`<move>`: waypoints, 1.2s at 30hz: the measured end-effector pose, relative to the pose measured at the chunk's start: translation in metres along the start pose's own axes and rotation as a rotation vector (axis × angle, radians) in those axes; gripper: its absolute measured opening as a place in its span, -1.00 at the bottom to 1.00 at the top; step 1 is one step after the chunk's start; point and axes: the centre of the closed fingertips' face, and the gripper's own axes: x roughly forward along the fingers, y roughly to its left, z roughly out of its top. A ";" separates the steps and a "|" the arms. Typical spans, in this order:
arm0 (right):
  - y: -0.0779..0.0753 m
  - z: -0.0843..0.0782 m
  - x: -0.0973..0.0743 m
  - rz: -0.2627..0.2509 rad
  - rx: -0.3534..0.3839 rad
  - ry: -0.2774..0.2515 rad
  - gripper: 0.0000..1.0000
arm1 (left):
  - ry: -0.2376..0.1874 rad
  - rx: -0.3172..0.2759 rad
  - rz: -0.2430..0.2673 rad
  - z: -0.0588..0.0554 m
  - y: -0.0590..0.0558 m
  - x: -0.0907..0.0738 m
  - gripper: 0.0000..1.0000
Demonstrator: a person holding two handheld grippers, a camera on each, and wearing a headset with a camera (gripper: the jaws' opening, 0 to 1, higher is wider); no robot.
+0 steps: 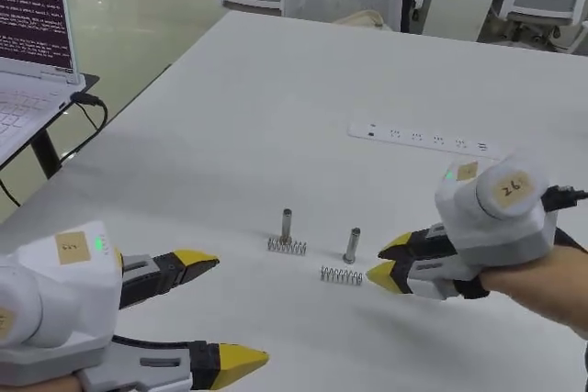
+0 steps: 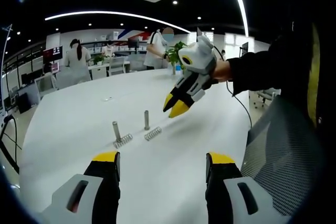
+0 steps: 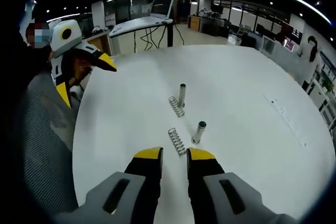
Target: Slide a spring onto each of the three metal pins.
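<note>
Two pins stand mid-frame, a spring loose at each foot; your right gripper, jaws a little apart and empty, sits beside the near one, left gripper spread wide lower left: a skewed pinch could flick it off.

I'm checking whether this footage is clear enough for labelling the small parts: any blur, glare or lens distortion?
Head view: soft even light, pins and springs sharp, faint shadows, no glare on the table. Left gripper view: fisheye bends the ceiling light strip into an arc. Right gripper view: the table edge bows, springs crisp.
</note>
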 end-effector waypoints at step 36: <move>-0.009 -0.019 0.044 -0.020 0.006 -0.159 -0.70 | 0.061 0.007 0.044 -0.005 0.007 -0.004 0.22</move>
